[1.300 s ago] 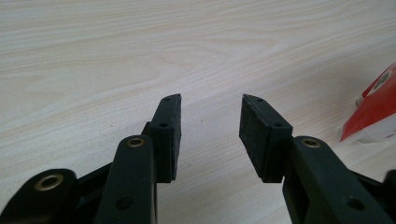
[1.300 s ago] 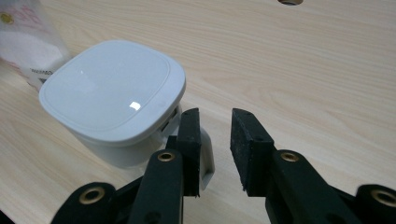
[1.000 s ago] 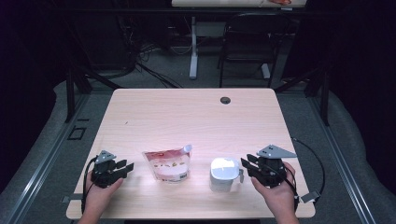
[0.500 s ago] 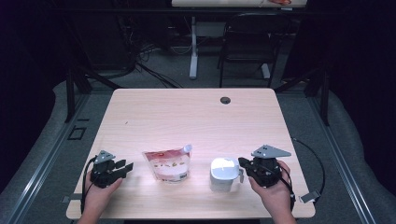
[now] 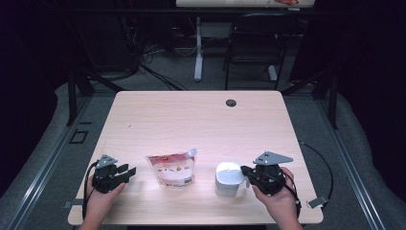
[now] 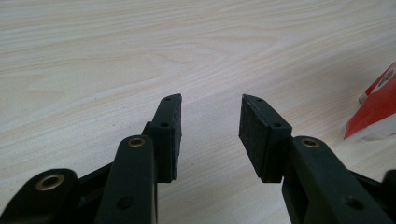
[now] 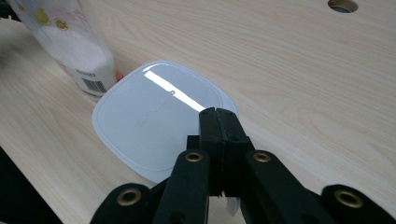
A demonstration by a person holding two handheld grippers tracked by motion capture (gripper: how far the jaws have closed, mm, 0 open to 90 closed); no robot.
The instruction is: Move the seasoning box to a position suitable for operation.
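Two grippers are at the table. Right gripper: jaws together, apparently pinching the lid edge of the white container directly ahead. Left gripper: jaws apart, empty; pouch to its right. Lid apparently unopened; opening remains.

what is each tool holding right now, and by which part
The right tool is shut on the edge of the white square plastic container's lid, on a thin tab there. The left tool stands open and holds nothing.

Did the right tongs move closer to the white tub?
Yes. The right tongs slid left toward the still white tub, and their jaws have just closed.
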